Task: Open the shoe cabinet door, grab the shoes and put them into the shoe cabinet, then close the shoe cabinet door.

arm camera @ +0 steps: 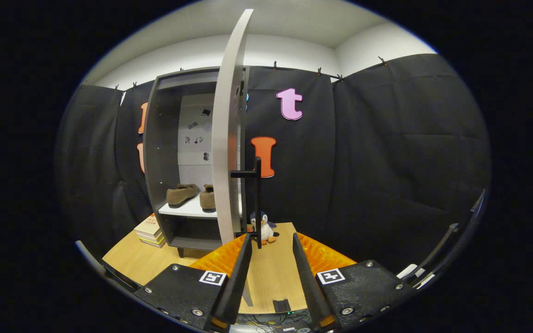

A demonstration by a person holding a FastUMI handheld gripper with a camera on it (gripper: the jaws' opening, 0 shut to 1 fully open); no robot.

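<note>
The grey shoe cabinet (160,152) stands on the wooden table with its white door (226,138) swung open, edge-on toward me. A black bar handle (257,203) sticks out from the door's edge, its lower end just ahead of my fingers. Two brown shoes (182,193) (207,197) rest side by side on the white shelf (188,210) inside. My gripper (271,238) is open, with nothing between its fingers, a little below and in front of the handle.
A stack of books (150,231) lies on the wooden table (132,259) left of the cabinet's foot. A small penguin plush (263,226) sits behind the door, near the handle's lower end. Black cloth walls close in the booth behind and to the right.
</note>
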